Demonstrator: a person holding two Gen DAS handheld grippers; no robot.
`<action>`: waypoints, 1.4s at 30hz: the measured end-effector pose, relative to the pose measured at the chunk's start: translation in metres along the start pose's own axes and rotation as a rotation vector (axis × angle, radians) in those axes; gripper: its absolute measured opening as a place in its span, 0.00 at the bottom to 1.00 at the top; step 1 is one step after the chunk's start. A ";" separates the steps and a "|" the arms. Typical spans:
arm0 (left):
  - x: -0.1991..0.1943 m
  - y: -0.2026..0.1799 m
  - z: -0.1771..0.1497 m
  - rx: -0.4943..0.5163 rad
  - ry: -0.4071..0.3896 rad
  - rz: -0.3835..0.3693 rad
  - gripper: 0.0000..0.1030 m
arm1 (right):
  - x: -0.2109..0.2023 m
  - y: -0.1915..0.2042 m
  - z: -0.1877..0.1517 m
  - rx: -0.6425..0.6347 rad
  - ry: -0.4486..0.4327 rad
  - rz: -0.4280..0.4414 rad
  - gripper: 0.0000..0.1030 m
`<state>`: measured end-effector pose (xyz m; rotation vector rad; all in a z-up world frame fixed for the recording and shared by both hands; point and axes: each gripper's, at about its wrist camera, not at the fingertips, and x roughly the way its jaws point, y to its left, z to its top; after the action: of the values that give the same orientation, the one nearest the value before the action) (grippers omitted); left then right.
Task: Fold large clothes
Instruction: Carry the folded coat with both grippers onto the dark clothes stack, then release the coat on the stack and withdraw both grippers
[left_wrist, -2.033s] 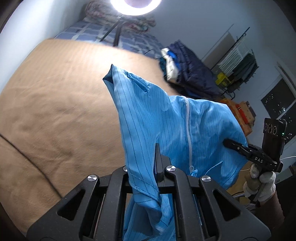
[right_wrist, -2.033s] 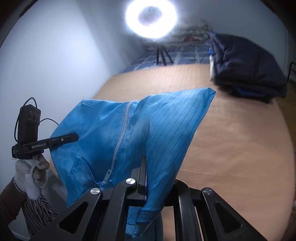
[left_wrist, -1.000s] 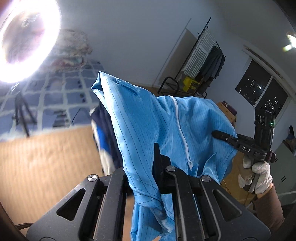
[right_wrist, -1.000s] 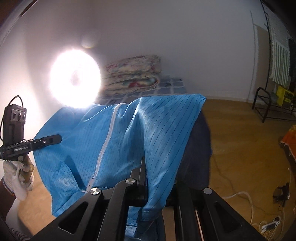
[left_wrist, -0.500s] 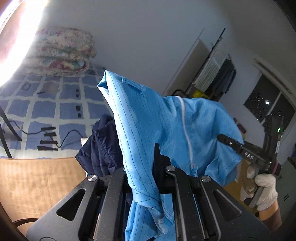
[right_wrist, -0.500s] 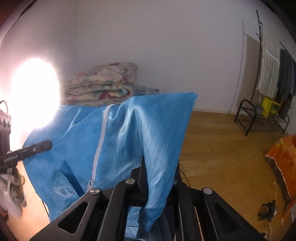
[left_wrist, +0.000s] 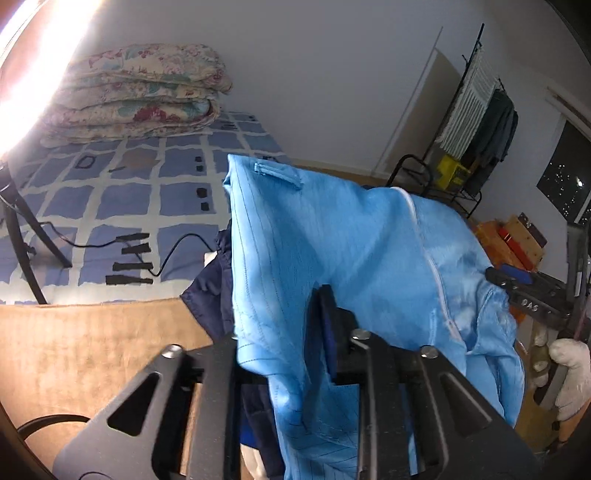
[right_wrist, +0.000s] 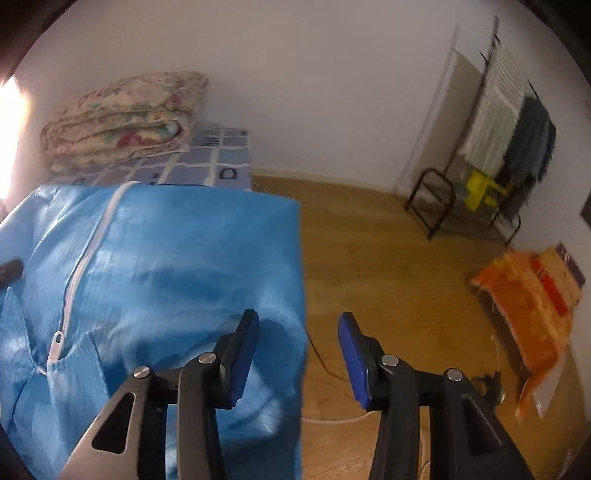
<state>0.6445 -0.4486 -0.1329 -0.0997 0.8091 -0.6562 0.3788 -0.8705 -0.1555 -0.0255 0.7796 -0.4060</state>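
Above the dark pile (left_wrist: 214, 299), our blue garment (right_wrist: 159, 266) hung left of the right gripper (right_wrist: 299, 354), just opened wide; the left gripper (left_wrist: 291, 332), likewise loosening, straddled cloth.

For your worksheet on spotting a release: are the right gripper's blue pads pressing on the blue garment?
Apart. In the right wrist view the right gripper stands open, floor showing between its pads; the blue garment hangs beside the left-hand finger, unclamped.

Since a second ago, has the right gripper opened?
Yes. The right gripper has just been opening: its pads now stand apart, and the blue garment hangs beside the left one, no longer pinched, with the wooden floor showing between them.
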 end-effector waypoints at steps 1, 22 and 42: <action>-0.002 0.001 0.000 -0.005 0.004 0.007 0.33 | -0.002 -0.004 0.000 0.020 -0.005 0.005 0.44; -0.130 0.026 -0.050 0.058 -0.015 0.048 0.43 | -0.072 0.002 -0.061 0.019 0.010 0.096 0.47; -0.403 -0.067 -0.175 0.208 -0.182 0.027 0.61 | -0.347 0.023 -0.132 0.063 -0.174 0.187 0.54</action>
<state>0.2847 -0.2404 0.0247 0.0406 0.5629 -0.6917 0.0745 -0.7055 -0.0186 0.0704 0.5917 -0.2470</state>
